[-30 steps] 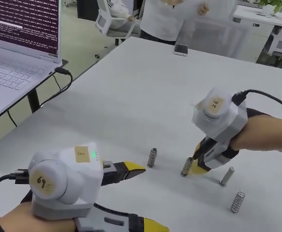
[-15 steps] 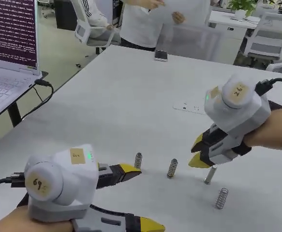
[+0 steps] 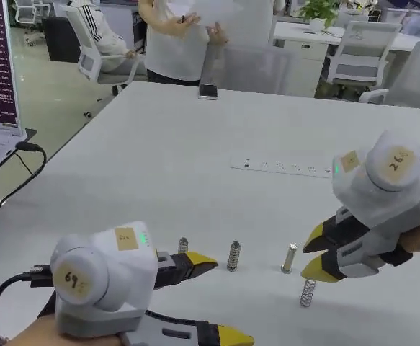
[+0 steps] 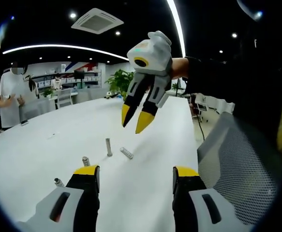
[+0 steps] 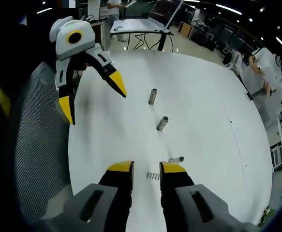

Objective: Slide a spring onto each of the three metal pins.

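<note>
Now the right tool (image 3: 314, 256), spread and empty, has moved off the middle pin (image 3: 233, 256), which wears its spring, toward the loose spring (image 3: 307, 292) lying near the bare right pin (image 3: 289, 258); left tool (image 3: 229, 301) idles spread.

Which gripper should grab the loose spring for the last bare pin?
Right. The right gripper hangs open just beside the spring and the bare pin; the left gripper, also open, sits farther away.
</note>
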A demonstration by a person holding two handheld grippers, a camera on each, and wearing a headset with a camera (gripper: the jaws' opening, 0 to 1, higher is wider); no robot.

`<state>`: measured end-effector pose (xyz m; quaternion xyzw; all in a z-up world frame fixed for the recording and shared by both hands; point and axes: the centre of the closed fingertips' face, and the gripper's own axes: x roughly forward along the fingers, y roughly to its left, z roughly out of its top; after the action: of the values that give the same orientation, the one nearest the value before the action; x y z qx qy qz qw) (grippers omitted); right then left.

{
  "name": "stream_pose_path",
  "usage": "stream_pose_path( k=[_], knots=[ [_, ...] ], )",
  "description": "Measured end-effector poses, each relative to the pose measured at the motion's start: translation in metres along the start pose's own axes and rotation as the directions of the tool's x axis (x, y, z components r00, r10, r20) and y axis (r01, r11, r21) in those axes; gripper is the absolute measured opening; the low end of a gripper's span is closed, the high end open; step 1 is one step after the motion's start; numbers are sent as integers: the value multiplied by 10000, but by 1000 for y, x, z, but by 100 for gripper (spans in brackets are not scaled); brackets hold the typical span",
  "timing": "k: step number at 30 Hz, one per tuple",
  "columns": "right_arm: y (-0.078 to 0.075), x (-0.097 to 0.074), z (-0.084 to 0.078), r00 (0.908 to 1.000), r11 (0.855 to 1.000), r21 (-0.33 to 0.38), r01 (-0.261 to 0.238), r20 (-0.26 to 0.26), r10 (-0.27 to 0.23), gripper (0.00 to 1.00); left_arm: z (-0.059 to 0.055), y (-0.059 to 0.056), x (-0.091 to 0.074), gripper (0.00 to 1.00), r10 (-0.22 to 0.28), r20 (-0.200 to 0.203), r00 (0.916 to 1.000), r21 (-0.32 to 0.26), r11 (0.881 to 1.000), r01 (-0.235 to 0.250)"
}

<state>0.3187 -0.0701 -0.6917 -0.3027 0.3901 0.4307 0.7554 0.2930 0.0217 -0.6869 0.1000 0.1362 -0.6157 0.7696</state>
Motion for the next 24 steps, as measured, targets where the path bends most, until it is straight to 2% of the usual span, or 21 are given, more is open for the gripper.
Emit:
stream_pose_path(
  k=[2,7,11,13,15,20,24],
  knots=[
    [0,-2,-5,9993,9994,321,142,333,-152,24,0,0,2,56,-55,-45,10000,11,10000,55],
    [4,-3,-20,9973,9963,826,236,677,-293,30,1,2,7,55,-41,-103,9999,-109,9999,40],
    [3,-4,-25,9907,9898,1329,521,1182,-680,39,4,2,13,54,-62,-116,9999,-178,9998,60],
    [2,-4,-28,9893,9876,1433,647,1207,-823,43,4,2,16,54,-55,-206,9998,-118,9999,53],
    [-1,-5,-29,9824,9816,1702,870,1488,-1129,48,4,1,21,54,-65,-286,9996,-69,10000,63],
    [-5,-10,-31,9720,9703,2149,1113,1800,-1513,59,3,-2,32,52,-127,-501,9987,-74,9999,123],
    [-5,-17,-28,9523,9560,2699,1153,2436,-1837,65,-2,-2,42,50,-113,-761,9970,-144,9998,102]
  ],
)
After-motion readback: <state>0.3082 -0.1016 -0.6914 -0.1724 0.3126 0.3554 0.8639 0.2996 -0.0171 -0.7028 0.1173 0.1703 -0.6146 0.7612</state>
